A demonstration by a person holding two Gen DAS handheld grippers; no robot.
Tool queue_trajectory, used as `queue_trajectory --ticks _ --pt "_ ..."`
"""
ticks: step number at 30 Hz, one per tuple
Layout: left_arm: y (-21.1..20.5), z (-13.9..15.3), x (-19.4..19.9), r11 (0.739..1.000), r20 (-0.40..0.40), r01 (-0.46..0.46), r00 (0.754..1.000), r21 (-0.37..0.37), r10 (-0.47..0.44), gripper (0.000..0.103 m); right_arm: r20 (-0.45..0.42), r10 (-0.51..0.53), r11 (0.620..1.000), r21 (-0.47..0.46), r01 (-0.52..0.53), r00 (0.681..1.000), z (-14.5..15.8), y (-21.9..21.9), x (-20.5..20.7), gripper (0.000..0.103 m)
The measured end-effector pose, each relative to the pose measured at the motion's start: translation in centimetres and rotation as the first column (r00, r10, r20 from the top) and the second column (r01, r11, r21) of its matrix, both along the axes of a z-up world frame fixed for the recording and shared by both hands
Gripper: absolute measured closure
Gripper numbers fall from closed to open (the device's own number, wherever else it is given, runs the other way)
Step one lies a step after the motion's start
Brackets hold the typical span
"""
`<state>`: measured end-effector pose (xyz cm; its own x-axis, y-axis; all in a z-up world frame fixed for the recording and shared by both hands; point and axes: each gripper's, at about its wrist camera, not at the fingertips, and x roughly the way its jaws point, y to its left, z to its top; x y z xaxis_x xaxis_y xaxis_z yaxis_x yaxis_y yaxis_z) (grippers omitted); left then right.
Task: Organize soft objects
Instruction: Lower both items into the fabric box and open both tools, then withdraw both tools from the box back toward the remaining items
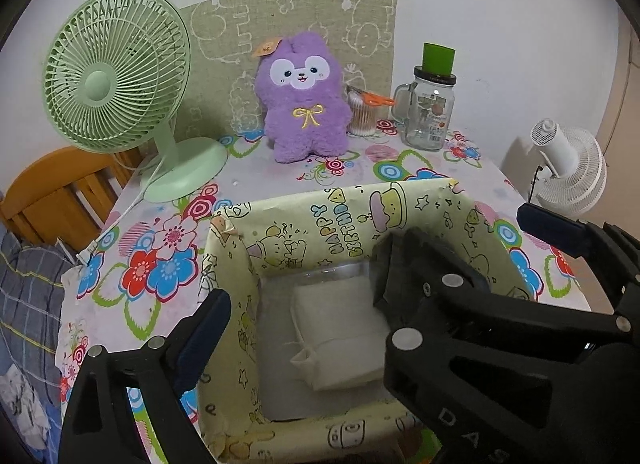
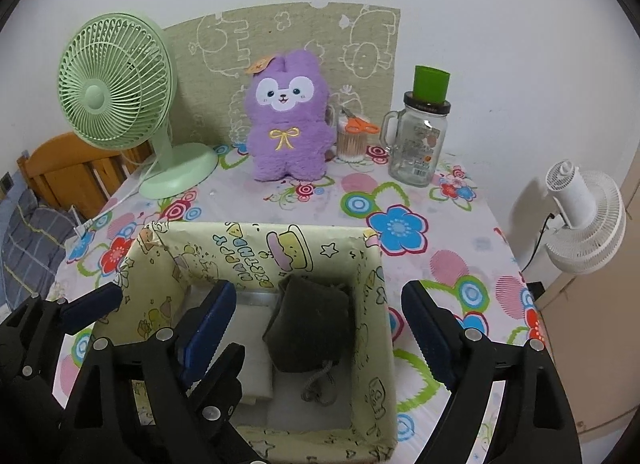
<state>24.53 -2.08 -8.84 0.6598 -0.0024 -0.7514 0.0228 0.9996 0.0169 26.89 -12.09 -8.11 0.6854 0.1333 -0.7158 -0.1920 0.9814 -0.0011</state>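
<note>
Pouches are sitting in the box (image 2: 372, 304): a dark pouch (image 2: 310, 328) lying against a white pouch (image 1: 340, 336) on the bottom. The right gripper (image 2: 316, 328) is hanging wide open over the box, grasping nothing. The left gripper (image 1: 372, 256) is spread open too, straddling the box's left wall, its far finger hidden behind the right gripper. The floral tablecloth (image 2: 400, 227) is carrying a purple plush (image 2: 286, 131), green fan (image 2: 116, 99), glass jar (image 2: 416, 143) and swab tub (image 2: 352, 139) along a white wall. A white fan (image 2: 584, 219) is standing off the table's right.
</note>
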Motion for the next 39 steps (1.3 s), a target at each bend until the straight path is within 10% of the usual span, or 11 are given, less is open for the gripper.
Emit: queue_trajectory --ticks 39 --pt "-0.9 3.2 -8.3 1.000 0.085 0.001 0.996 -0.002 -0.001 0.003 0.073 0.012 1.000 0.023 -0.014 0.997 3.8 -1.1 -8.8 0.016"
